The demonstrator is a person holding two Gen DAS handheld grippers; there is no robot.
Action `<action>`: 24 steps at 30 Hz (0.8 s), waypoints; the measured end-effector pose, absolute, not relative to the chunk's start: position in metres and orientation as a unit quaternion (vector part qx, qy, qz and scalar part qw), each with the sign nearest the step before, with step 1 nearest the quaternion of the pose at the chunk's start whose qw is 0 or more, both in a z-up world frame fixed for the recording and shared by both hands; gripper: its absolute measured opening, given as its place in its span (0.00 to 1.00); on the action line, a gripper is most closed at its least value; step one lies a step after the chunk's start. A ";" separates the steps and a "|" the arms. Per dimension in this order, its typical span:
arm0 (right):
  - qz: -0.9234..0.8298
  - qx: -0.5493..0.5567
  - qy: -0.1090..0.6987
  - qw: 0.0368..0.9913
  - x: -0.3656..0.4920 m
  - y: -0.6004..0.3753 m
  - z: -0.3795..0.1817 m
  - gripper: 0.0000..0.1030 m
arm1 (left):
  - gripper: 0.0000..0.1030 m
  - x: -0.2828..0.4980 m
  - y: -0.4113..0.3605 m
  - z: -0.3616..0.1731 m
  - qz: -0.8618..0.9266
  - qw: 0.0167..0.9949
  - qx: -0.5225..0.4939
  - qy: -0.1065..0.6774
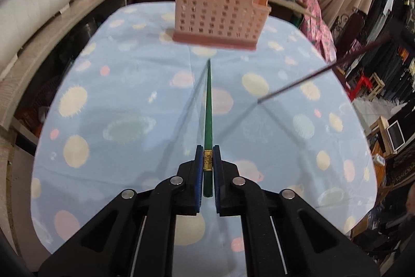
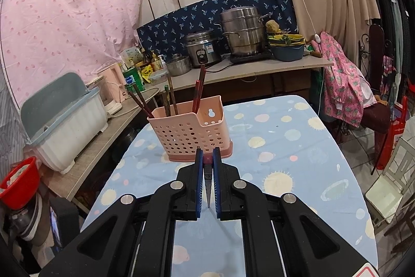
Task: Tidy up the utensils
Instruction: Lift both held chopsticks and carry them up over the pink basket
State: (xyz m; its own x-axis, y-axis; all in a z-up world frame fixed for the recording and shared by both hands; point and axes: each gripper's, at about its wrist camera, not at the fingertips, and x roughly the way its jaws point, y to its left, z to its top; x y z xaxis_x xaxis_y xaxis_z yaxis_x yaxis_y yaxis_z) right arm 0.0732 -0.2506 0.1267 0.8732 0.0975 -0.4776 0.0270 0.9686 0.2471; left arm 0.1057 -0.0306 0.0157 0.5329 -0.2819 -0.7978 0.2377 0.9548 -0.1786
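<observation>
Two grippers, each clamped on one chopstick. Left gripper (image 1: 208, 155) closed down to stick width on green chopstick (image 1: 208, 105) — gripped at the gold band near the thick end, butt poking back between the blue pads (image 1: 198, 170). Tip aimed straight at pink utensil holder (image 1: 219, 12), stopping just short of its base, lifted off the cloth with shadow lines beneath.

Right gripper (image 2: 208, 157) likewise nearly closed, pinching dark red chopstick (image 1: 321, 72) crosswise. Only a short reddish-dark sliver visible between the pads in right wrist view, narrowing to a point toward the camera. From left wrist view, same stick seen as a thin blurred line right of the holder, slanting down toward the cloth, thin end well short of the holder.

Holder upright on blue dotted tablecloth (image 2: 285, 147), toward its far end. Perforated walls, darker pink base tray, smaller side compartment on its right with a keyhole slot. Several chopsticks (image 2: 170, 95) already standing in the main compartment — brown, green, red — leaning at mixed angles. Exact count not readable.

Behind the holder: counter (image 2: 259, 69) with rice cooker (image 2: 201, 48) and stacked steel steamer (image 2: 242, 30). Left of the holder: white-and-blue dish rack bin (image 2: 67, 126) on the side counter.
</observation>
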 end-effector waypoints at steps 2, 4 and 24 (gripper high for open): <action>0.021 0.123 0.248 0.961 0.078 -0.250 0.132 0.07 | 0.06 0.109 -0.028 0.037 -0.148 0.885 -0.031 0.440; 0.025 0.121 0.241 0.963 0.081 -0.250 0.138 0.07 | 0.06 0.113 -0.025 0.060 -0.147 0.896 -0.035 0.417; 0.082 0.139 0.165 0.973 0.169 -0.246 0.226 0.07 | 0.06 0.215 -0.023 0.241 -0.130 0.961 -0.060 0.238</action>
